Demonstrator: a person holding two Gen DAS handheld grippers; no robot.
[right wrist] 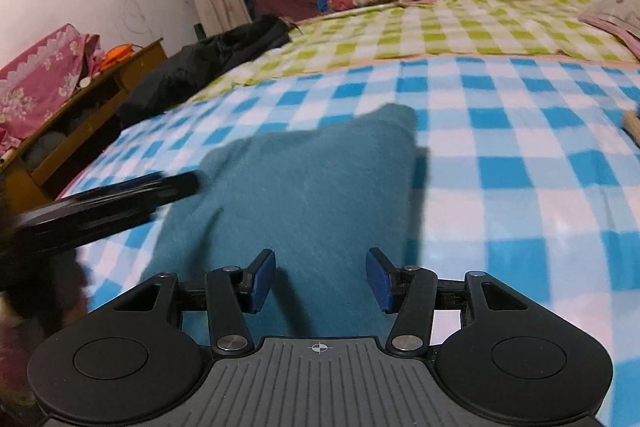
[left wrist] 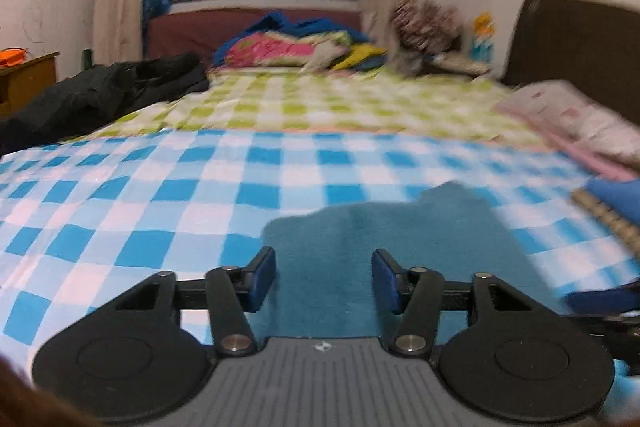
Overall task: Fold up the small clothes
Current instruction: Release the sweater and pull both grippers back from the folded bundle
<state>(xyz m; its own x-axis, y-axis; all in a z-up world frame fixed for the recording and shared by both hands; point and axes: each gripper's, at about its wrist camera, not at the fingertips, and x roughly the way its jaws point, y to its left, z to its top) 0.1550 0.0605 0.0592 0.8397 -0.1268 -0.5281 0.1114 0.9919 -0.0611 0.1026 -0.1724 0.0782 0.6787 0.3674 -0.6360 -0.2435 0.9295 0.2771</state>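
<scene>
Cloth (right wrist: 304,183) (teal, fuzzy) lies flat on the checked bed (right wrist: 520,155). Left tongs (left wrist: 323,277) and right tongs (right wrist: 321,277) hover over its near edge, both spread apart, empty.

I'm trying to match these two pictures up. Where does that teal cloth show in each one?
Left wrist view: the teal cloth lies low and centre-right, just beyond the open left tool.
Right wrist view: the teal cloth fills the centre, ahead of the open right tool.
Shared landmark: the black jacket at the bed's left edge.
</scene>
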